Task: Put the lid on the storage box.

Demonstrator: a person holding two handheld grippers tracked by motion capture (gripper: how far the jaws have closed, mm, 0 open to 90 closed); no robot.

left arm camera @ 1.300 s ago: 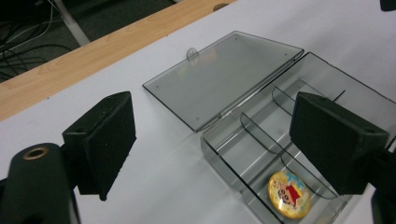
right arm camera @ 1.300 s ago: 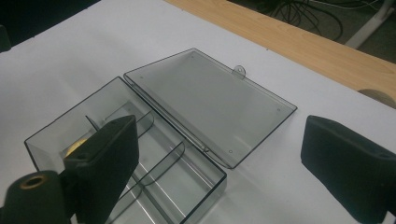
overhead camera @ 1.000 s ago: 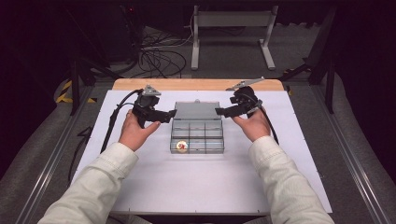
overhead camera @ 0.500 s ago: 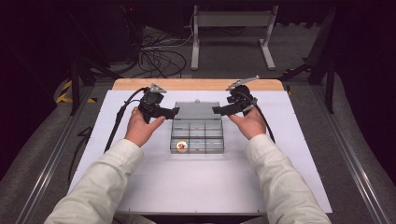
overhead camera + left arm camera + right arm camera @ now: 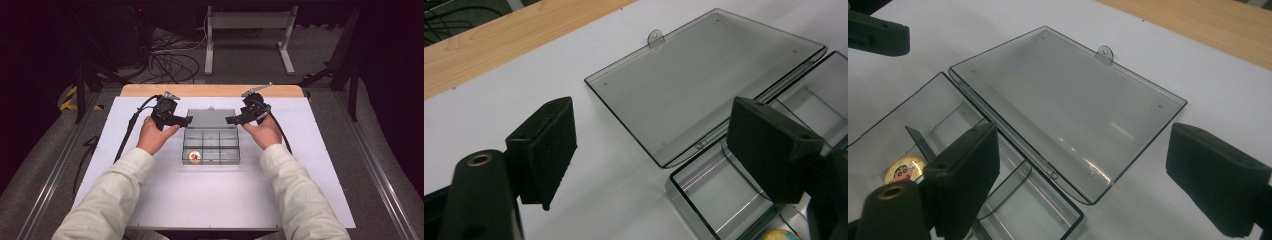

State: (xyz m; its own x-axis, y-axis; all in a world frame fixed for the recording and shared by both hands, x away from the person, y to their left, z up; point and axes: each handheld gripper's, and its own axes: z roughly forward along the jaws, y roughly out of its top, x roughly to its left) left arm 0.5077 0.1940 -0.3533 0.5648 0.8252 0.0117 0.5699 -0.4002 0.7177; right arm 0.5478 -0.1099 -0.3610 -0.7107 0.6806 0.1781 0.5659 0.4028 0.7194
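Observation:
A clear compartment box (image 5: 225,145) lies open mid-table, its lid (image 5: 210,118) flat behind it. A round cartoon badge (image 5: 194,157) sits in the front left compartment. My left gripper (image 5: 184,120) hovers at the lid's left hinge corner, pointing right. Its jaws are open and have just been closing a little, with nothing gripped. My right gripper (image 5: 231,120) is open at the right hinge corner, pointing left. In the left gripper view the gripper (image 5: 651,125) frames the lid (image 5: 704,80) and box (image 5: 719,190). In the right gripper view the gripper (image 5: 1083,150) spans the lid (image 5: 1063,100) and badge (image 5: 902,170).
The white table top (image 5: 210,200) ends at a wooden strip (image 5: 210,90) along its far edge. Black cables (image 5: 127,135) trail from the left gripper across the table's left side. One jaw of the left gripper (image 5: 878,32) is at the top left of the right gripper view.
Both hands have crept a little toward the far side of the table and sunk slightly toward the lid's hinge corners. The box and badge have stayed put.

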